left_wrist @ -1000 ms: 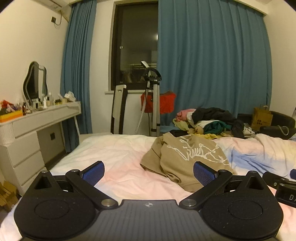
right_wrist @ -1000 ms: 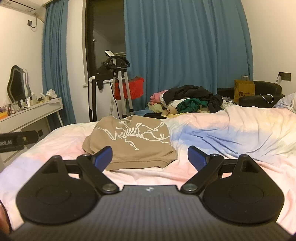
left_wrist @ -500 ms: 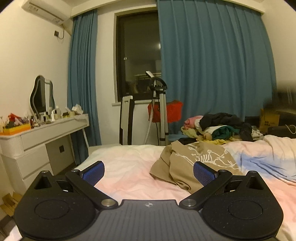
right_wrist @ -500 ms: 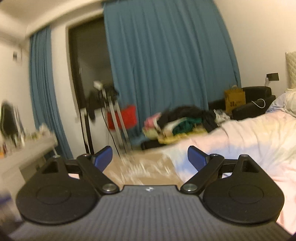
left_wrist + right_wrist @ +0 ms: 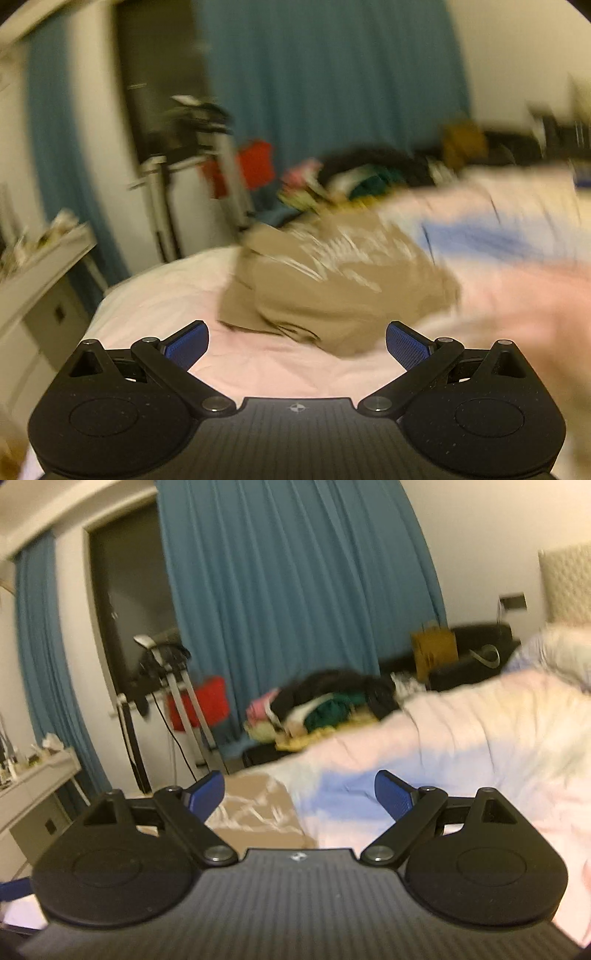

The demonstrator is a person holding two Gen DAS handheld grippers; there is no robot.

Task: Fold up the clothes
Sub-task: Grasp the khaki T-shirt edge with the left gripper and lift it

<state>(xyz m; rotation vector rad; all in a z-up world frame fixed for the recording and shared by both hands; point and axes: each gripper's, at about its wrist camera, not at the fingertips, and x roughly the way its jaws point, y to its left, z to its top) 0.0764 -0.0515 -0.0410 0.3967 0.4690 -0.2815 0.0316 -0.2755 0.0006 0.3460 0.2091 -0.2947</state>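
A tan shirt (image 5: 332, 284) with a white printed pattern lies crumpled on the bed, blurred in the left wrist view. My left gripper (image 5: 297, 345) hangs open just short of its near edge, nothing between the blue pads. In the right wrist view the same tan shirt (image 5: 255, 812) shows low between the fingers, partly hidden by the gripper body. My right gripper (image 5: 299, 794) is open and empty above the bed.
The bed (image 5: 280, 373) has a pastel pink and blue cover. A pile of mixed clothes (image 5: 317, 705) lies beyond its far edge. A white dresser (image 5: 33, 794) stands at the left, a tripod stand (image 5: 173, 698) by the blue curtains (image 5: 295, 602), a dark sofa with a paper bag (image 5: 434, 650) at the right.
Both grippers have swung: the left view has dropped and turned towards the tan shirt, which now looks closer. The right view has tilted up and rightward. Both stay open.
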